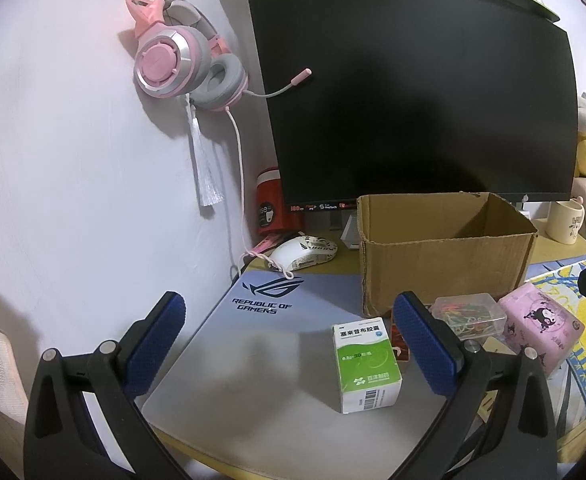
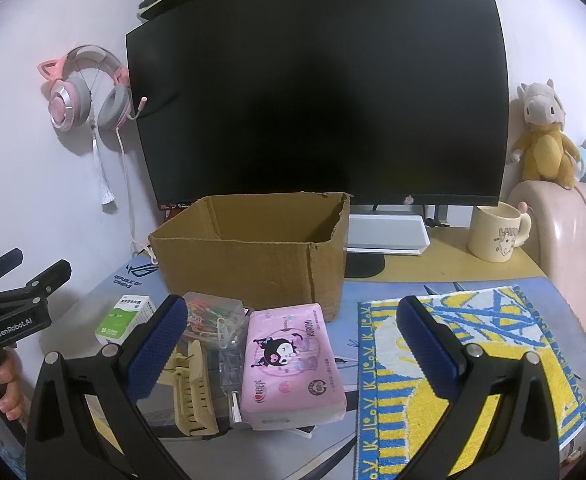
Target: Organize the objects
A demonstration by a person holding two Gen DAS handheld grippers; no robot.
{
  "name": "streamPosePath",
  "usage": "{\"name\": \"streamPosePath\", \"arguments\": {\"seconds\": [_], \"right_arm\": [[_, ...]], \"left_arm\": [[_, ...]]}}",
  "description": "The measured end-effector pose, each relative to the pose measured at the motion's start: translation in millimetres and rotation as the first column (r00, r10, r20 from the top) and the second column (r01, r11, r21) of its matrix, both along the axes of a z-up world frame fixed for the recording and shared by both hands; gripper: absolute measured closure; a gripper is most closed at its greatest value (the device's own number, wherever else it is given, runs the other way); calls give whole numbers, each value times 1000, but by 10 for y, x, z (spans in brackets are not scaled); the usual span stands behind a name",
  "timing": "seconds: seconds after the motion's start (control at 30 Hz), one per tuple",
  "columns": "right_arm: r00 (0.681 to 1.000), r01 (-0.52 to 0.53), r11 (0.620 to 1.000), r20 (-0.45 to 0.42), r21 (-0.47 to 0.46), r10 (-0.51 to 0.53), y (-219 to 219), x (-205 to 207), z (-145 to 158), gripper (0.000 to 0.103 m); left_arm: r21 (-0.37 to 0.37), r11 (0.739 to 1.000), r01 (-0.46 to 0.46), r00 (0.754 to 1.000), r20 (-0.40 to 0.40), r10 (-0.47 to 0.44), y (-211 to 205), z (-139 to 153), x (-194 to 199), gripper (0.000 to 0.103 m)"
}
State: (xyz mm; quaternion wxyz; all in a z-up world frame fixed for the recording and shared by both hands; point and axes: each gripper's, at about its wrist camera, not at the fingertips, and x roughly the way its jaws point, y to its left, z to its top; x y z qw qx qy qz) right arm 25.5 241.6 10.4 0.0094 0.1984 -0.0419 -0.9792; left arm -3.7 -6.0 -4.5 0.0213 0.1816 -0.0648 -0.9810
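Right wrist: paperclips (image 2: 209, 316) in clear case (image 2: 229, 305).

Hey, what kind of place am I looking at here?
Most likely a home gaming desk: a curved monitor, a pink cat-ear headset hanging on the wall, and a gaming mouse mat.

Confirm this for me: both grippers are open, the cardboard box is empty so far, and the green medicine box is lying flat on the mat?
Not quite: the green medicine box stands upright on the mat, as the left wrist view shows. Both grippers, left and right, are open, and the cardboard box looks empty.
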Motion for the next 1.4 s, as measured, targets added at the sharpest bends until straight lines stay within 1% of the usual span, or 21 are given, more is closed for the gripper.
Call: {"name": "streamPosePath", "arguments": {"seconds": [1.4], "right_arm": [[1000,7,1000,1,1,-7,31,1,6,0]], "left_arm": [[-3,1000,-4,1000,16,4,-12,-18,-31,0]]}}
